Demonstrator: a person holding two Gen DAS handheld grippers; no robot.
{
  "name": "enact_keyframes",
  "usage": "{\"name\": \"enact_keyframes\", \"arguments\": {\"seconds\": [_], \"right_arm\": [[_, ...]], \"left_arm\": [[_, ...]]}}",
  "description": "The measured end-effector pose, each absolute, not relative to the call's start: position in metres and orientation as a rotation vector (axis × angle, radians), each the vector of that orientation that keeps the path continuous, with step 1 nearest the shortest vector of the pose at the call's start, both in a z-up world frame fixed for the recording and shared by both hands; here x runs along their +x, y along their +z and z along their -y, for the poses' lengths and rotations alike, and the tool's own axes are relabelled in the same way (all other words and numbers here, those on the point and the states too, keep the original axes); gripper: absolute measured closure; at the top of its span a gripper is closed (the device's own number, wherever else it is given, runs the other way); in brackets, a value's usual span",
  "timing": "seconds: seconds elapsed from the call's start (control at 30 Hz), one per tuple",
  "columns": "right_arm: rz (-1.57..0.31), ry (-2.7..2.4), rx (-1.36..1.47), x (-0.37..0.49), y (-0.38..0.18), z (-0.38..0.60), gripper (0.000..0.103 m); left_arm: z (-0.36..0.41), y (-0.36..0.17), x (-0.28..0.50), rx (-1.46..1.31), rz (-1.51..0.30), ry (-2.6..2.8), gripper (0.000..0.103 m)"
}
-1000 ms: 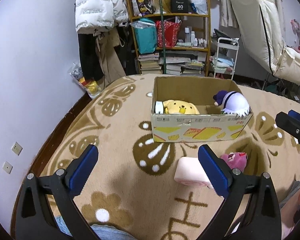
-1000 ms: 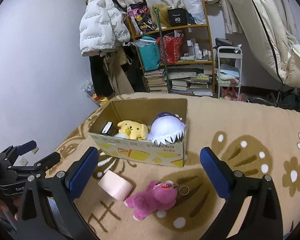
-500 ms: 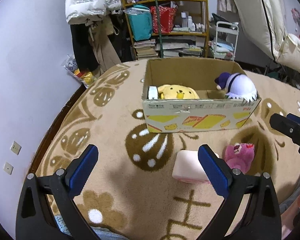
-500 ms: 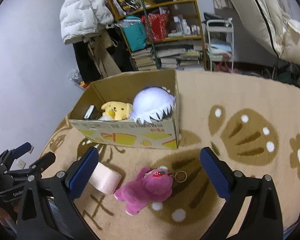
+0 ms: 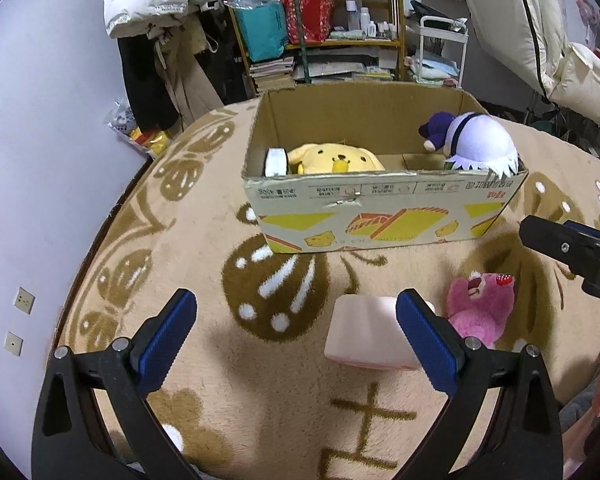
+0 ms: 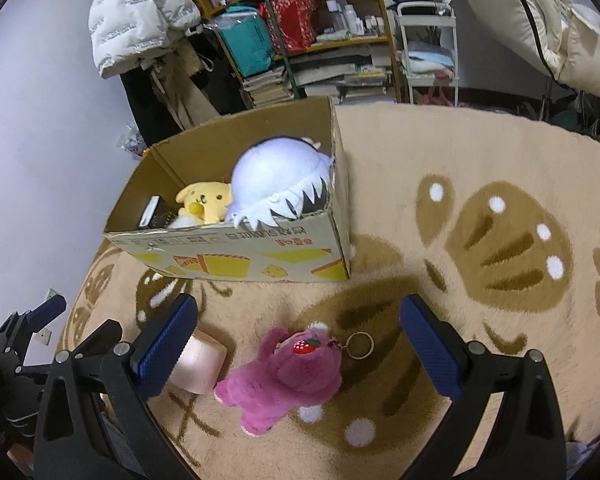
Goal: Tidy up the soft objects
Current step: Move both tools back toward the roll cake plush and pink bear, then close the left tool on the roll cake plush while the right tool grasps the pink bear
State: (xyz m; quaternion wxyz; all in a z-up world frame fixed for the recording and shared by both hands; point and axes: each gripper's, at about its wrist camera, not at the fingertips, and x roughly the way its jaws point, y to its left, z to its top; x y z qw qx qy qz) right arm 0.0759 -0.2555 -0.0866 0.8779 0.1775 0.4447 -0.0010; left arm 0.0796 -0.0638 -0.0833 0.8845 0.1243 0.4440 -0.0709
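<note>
An open cardboard box stands on the patterned carpet and holds a yellow plush and a white and purple plush. In front of it lie a pink soft block and a pink bear plush with a key ring. My left gripper is open, just left of the block. My right gripper is open above the pink bear; it also shows in the left wrist view.
A cluttered shelf with books and bags, hanging coats and a white cart stand behind the box. The wall runs along the left. Folded bedding leans at the right.
Both grippers have moved forward and lower toward the carpet; the box, the block and the pink bear look closer. Both stay open.
</note>
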Motion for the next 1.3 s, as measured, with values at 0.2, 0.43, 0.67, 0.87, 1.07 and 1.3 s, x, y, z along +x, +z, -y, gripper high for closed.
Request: {"name": "enact_keyframes", "arguments": {"seconds": [0.2, 0.43, 0.67, 0.87, 1.07, 1.3], "right_arm": [[-0.972, -0.023, 0.388, 0.083, -0.101, 0.257, 0.000], [-1.030, -0.041, 0.417, 0.090, -0.117, 0.263, 0.000], [-1.076, -0.036, 0.425, 0.094, -0.128, 0.261, 0.000], [-1.101, -0.020, 0.413, 0.095, -0.134, 0.255, 0.000], [-1.142, -0.015, 0.424, 0.096, -0.143, 0.253, 0.000], [-1.205, -0.002, 0.449, 0.096, -0.156, 0.249, 0.004]], "left_arm": [[0.070, -0.094, 0.084, 0.263, -0.963, -0.175, 0.004], [0.077, -0.102, 0.085, 0.292, -0.986, -0.198, 0.004], [0.081, -0.109, 0.085, 0.294, -1.010, -0.228, 0.004], [0.084, -0.116, 0.087, 0.285, -1.041, -0.254, 0.004], [0.087, -0.125, 0.090, 0.268, -1.079, -0.287, 0.004], [0.097, -0.136, 0.089, 0.314, -1.110, -0.304, 0.004]]}}
